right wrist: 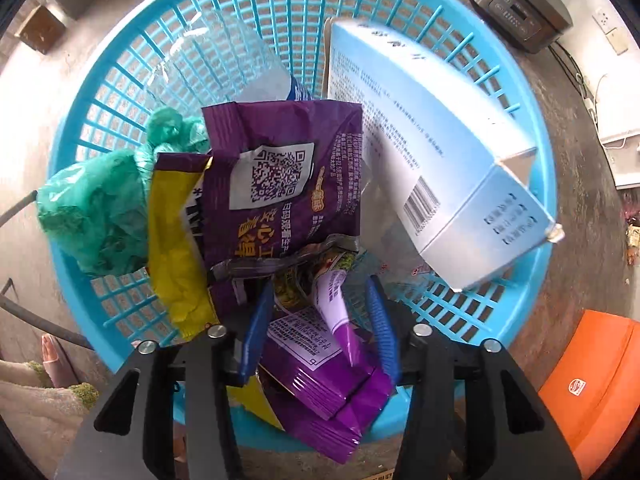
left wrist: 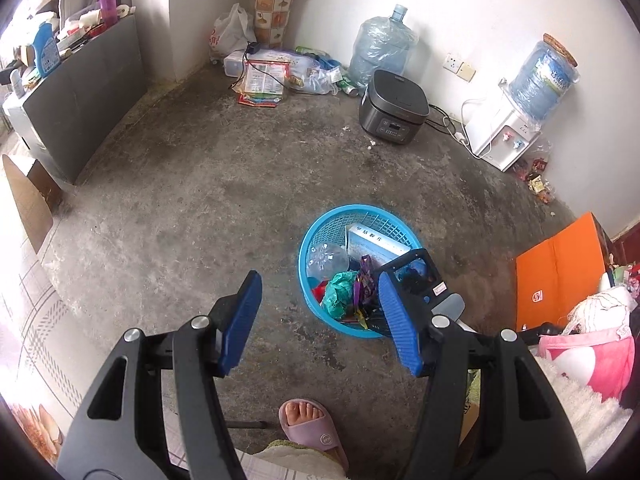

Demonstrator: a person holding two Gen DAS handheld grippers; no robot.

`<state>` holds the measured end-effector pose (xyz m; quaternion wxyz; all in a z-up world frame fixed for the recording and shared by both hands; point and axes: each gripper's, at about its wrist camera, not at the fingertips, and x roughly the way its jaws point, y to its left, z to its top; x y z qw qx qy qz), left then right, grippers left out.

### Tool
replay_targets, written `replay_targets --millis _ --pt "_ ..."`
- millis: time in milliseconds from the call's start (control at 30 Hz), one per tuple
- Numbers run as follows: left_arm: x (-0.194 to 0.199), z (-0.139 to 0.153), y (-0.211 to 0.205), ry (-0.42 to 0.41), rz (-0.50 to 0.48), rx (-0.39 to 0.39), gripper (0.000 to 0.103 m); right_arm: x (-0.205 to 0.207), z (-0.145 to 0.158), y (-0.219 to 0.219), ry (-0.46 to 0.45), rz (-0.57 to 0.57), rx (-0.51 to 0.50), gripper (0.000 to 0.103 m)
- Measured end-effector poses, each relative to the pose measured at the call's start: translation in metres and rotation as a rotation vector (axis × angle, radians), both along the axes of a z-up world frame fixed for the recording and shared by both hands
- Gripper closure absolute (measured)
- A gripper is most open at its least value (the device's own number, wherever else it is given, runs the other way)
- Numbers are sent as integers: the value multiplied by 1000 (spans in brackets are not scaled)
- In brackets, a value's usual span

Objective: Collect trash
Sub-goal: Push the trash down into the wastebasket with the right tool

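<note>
Step in hand: the right gripper [right wrist: 320,320] is hanging over the blue basket [right wrist: 544,168], dropping off a purple snack wrapper [right wrist: 280,184], by my reading.
Right fingers: they are standing apart on either side of the wrapper's lower folds, with a gap showing on the right side. Whether the left pad is touching the foil I cannot tell (the wrapper is hiding that edge).
Wrapper: it is lying on top of the pile, its lower end spilling over the near rim toward the camera.
Other trash in the basket: a pale blue carton [right wrist: 440,152] is leaning against the far right wall, a crumpled green bag [right wrist: 100,208] is sitting at the left, a clear plastic bottle [right wrist: 224,64] is lying behind, and a yellow wrapper [right wrist: 172,240] is tucked under the purple one.
Left gripper [left wrist: 316,320]: it is hovering above bare concrete floor [left wrist: 200,200] just left of the basket, fingers spread wide and holding nothing.
Left to collect: papers and wrappers [left wrist: 262,84] are lying by the far wall, well apart from the basket (plus small scraps near the water dispenser [left wrist: 508,136]).
Next move: it is calling for lifting the right gripper clear, checking the wrapper's overhanging end is not slipping out.
</note>
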<state>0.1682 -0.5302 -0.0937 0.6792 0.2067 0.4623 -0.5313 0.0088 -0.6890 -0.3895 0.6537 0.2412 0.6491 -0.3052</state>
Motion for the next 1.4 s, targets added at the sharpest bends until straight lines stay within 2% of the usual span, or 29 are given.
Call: replay_targets --millis 133,233,367,467,600,833,867,933,1033,1133,1267,1400 --pt "-4 16 10 -6 6 -24 46 -6 30 5 -34 1 -80 43" --pt "-8 24 17 -9 6 -32 46 -10 44 6 -52 -30 -110 43" --pt "-11 30 25 -16 4 -39 46 -42 59 9 -126 -97 -134 43" --pt "-11 31 30 -17 10 -40 46 -43 52 25 -204 -136 -163 43" --pt "-11 31 33 -18 10 -43 46 -56 66 42 -293 -194 -208 43" --pt "-14 33 33 -18 2 -47 46 -71 76 24 -372 -245 -266 43" --pt "-15 33 33 -19 1 -47 46 -71 77 24 -376 -237 -273 43" --pt "-16 33 32 -17 2 -45 46 -67 79 27 -385 -202 -283 54" --pt "-16 32 32 -17 -1 -39 46 -49 72 27 -368 -112 -246 66" --pt "-17 30 30 -16 -3 -32 46 -25 55 30 -304 -18 -158 76" --pt "-17 27 28 -18 -9 -24 46 1 20 14 -212 6 32 79" --pt "-14 22 26 -12 -2 -15 46 21 -24 1 -43 8 148 83"
